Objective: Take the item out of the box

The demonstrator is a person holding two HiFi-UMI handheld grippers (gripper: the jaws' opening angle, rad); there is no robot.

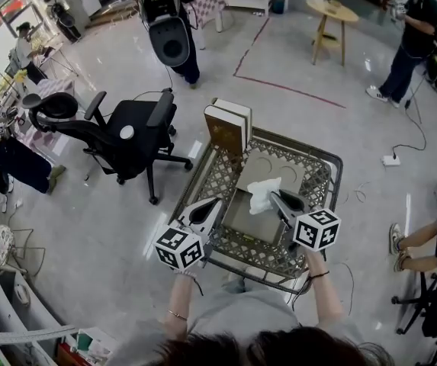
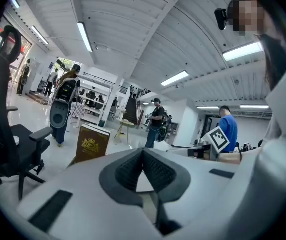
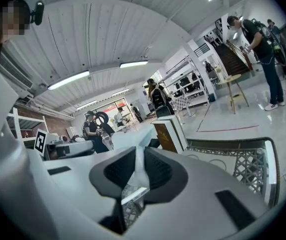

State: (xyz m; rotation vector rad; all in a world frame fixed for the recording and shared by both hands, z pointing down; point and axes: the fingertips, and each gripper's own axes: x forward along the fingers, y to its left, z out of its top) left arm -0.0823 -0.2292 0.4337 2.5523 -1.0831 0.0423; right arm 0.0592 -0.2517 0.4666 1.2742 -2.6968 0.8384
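A brown box with a gold emblem [image 1: 229,126] stands upright at the far left corner of a metal lattice table [image 1: 321,175]. It also shows as the brown box [image 2: 91,143] in the left gripper view and as the box [image 3: 168,132] in the right one. Over the table hangs a flat grey item [image 1: 249,218] in crumpled white plastic wrap [image 1: 264,193]. My right gripper [image 1: 275,197] is shut on that wrap, which runs between the right gripper's [image 3: 139,159] pads. My left gripper [image 1: 216,203] is at the item's left edge. The left gripper's [image 2: 143,156] pads are pressed together on something thin and white.
A black office chair [image 1: 130,136] stands on the floor left of the table. A person with a large backpack [image 1: 168,21] is farther back, and another stands at the far right near a round wooden table [image 1: 331,10]. A power strip [image 1: 390,159] with its cable lies on the floor.
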